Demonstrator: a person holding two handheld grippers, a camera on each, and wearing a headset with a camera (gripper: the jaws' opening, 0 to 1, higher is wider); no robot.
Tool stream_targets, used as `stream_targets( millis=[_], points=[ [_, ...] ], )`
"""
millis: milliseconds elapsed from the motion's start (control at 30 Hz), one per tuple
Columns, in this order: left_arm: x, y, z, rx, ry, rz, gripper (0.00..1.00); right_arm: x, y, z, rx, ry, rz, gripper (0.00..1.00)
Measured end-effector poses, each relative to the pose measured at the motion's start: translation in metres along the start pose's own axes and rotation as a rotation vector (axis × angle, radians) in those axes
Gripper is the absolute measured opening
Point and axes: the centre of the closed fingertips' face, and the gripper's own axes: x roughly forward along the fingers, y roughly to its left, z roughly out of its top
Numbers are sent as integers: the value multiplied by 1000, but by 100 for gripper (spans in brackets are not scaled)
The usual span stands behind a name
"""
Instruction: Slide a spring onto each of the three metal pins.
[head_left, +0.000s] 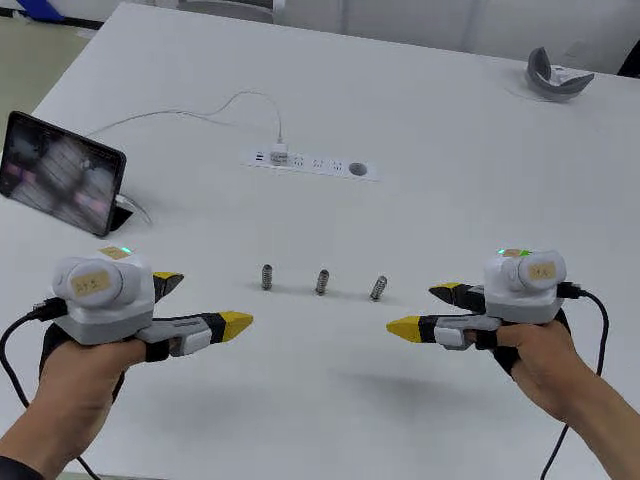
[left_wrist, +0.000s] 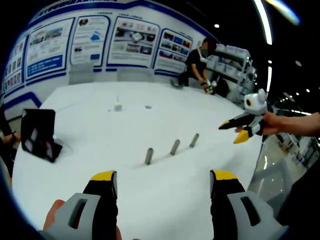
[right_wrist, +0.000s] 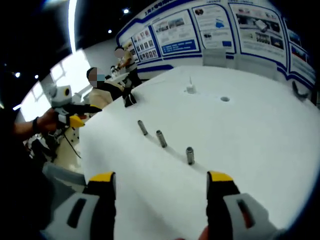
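Head view: three spring-clad pins (head_left: 322, 282) upright in row; left hand-held gripper (head_left: 203, 300), right hand-held gripper (head_left: 420, 309) both gaping.

Nothing could be read for certain. The wall posters (left_wrist: 90, 37) beyond the table's (head_left: 450, 200) far edge carried blue headings and blocks of small print, all too blurred to make out (likewise in the right gripper view). A tan sticker (head_left: 91, 284) sat on top of the left gripper (head_left: 205, 300) and a second sticker (head_left: 541, 271) on the right gripper (head_left: 422, 309), their marks too small. The tablet (head_left: 62, 172) near the left edge had a blurred screen.
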Motion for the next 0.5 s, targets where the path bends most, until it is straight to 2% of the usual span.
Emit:
stream_targets(
  millis=[367,500],
  points=[
    [-2,-5,-1,21,18,-17,80,-4,11,-11,47,-37,-21,79],
    [-2,-4,-1,21,20,-12,81,-3,17,-13,58,-45,-21,80]
  ],
)
